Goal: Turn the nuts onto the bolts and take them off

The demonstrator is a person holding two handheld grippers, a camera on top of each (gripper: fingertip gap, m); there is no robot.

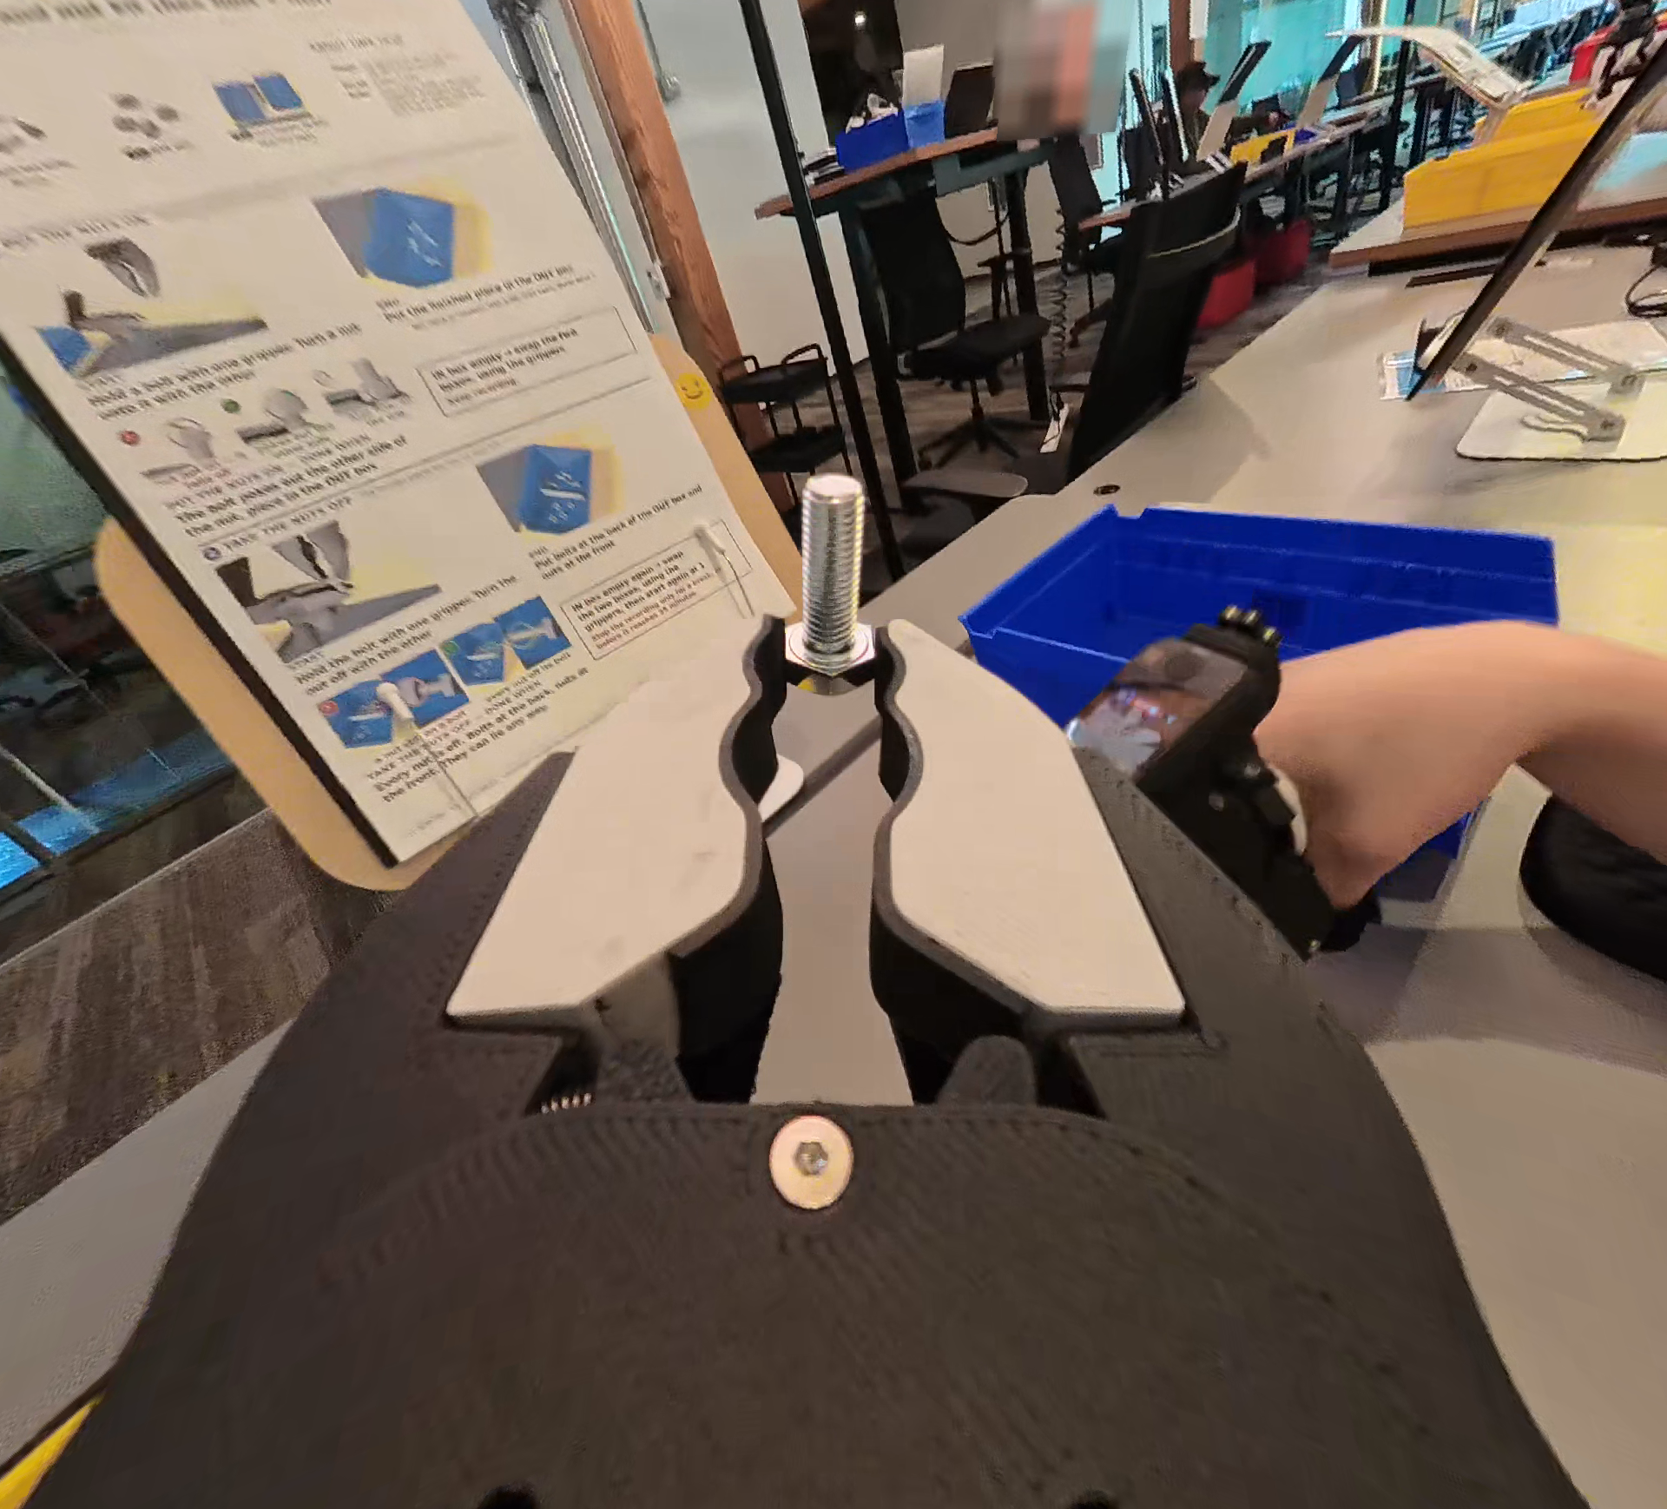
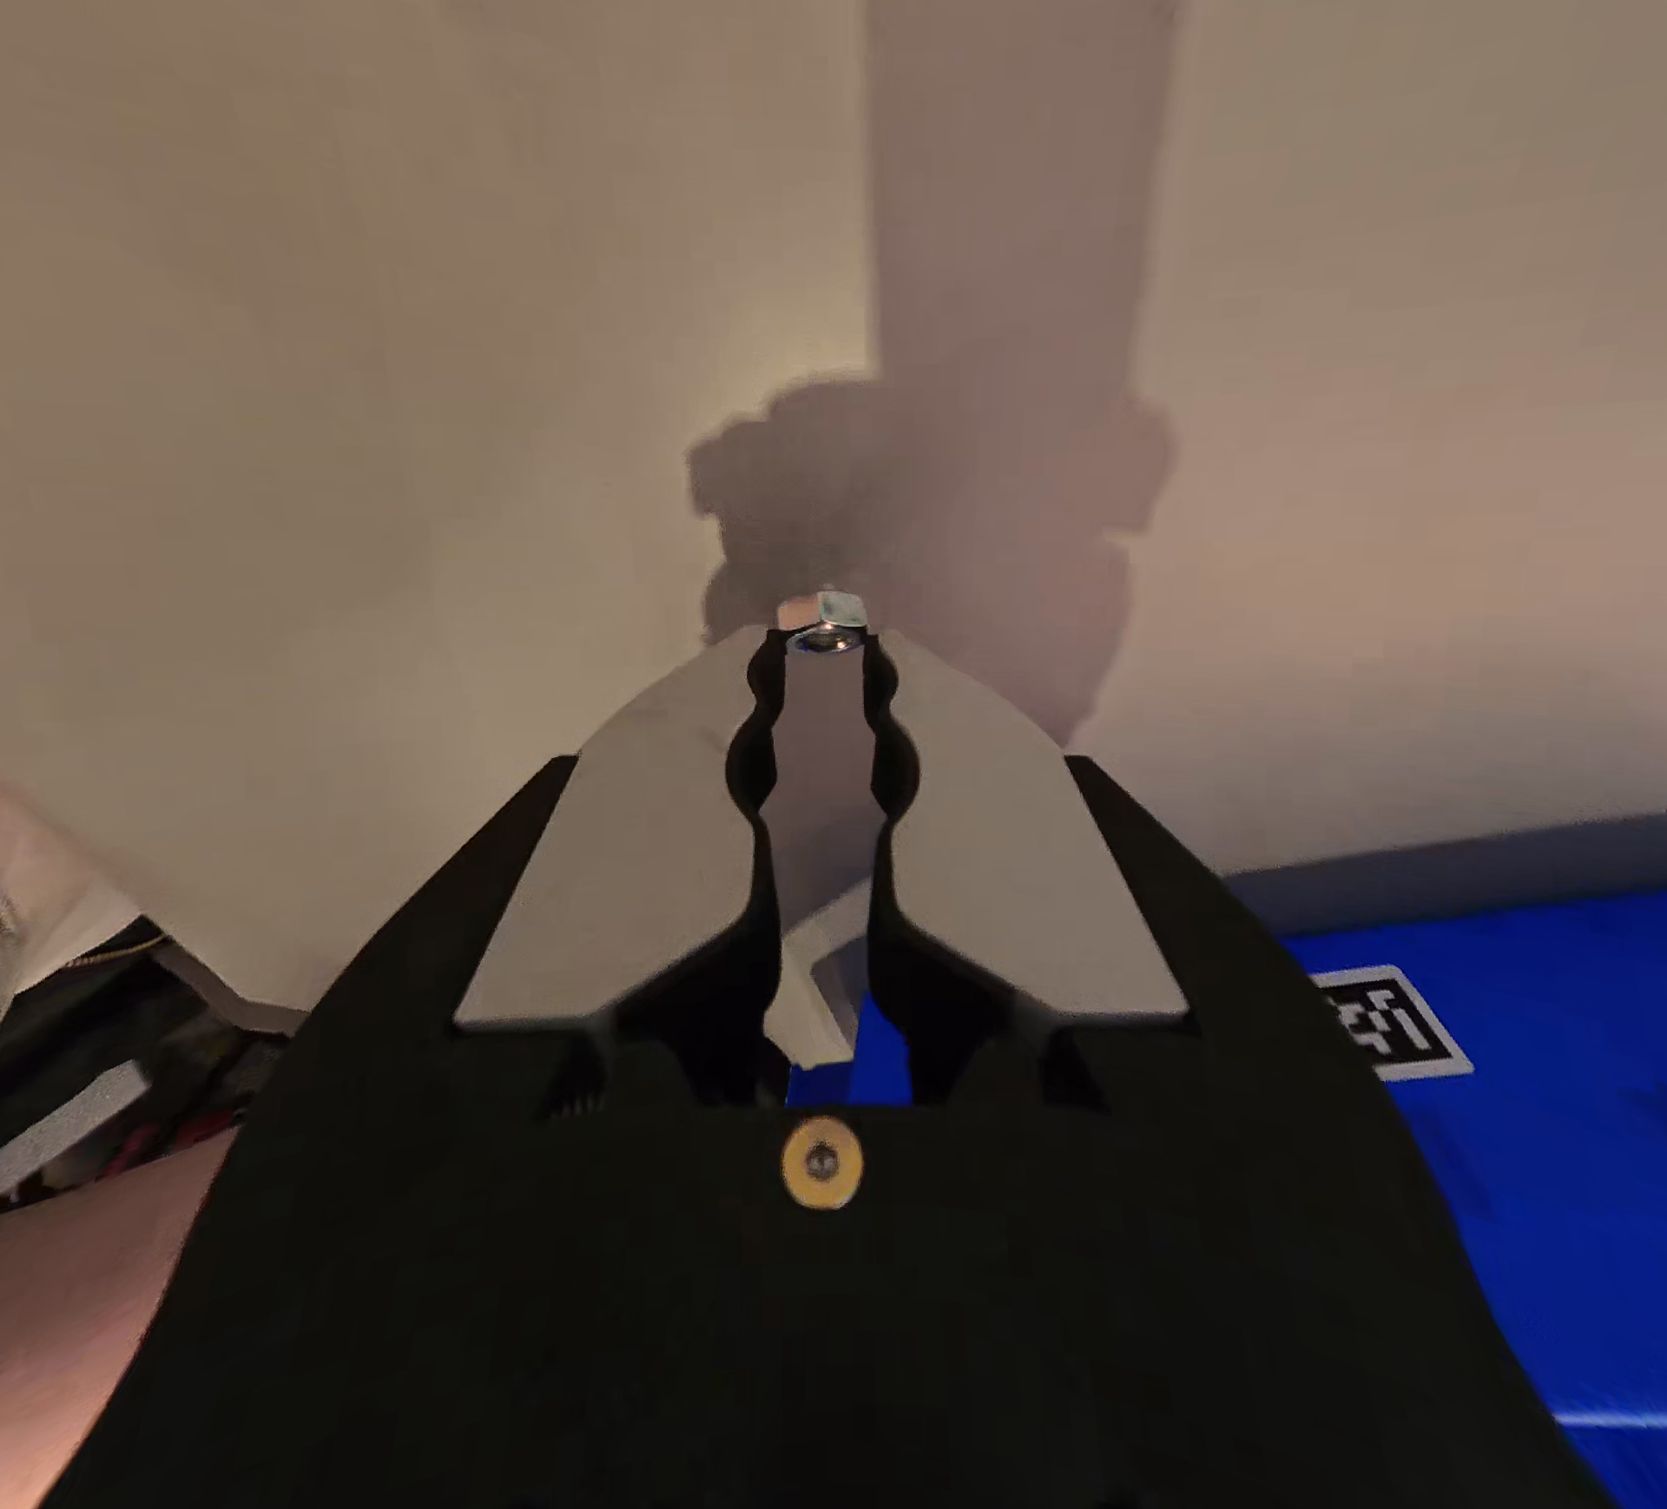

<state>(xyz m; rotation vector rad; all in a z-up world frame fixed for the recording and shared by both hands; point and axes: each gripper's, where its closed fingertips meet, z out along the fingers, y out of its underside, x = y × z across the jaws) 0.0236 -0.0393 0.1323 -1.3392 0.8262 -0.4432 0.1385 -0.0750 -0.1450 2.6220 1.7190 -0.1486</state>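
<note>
My left gripper (image 1: 828,665) is shut on the hex head of a silver bolt (image 1: 832,564). The bolt stands upright, its threaded shank pointing up, bare of any nut. My right gripper (image 2: 823,636) is shut on a small silver hex nut (image 2: 823,620), held at the very fingertips above a pale table surface. In the left wrist view the right gripper's black body (image 1: 1218,753) and the hand holding it (image 1: 1407,753) show at the right, in front of a blue bin (image 1: 1263,582).
An instruction sheet on a tilted board (image 1: 316,401) stands at the left. A tablet stand (image 1: 1533,392) sits far right on the grey table (image 1: 1353,383). In the right wrist view a blue bin wall with a square marker (image 2: 1389,1024) lies at lower right.
</note>
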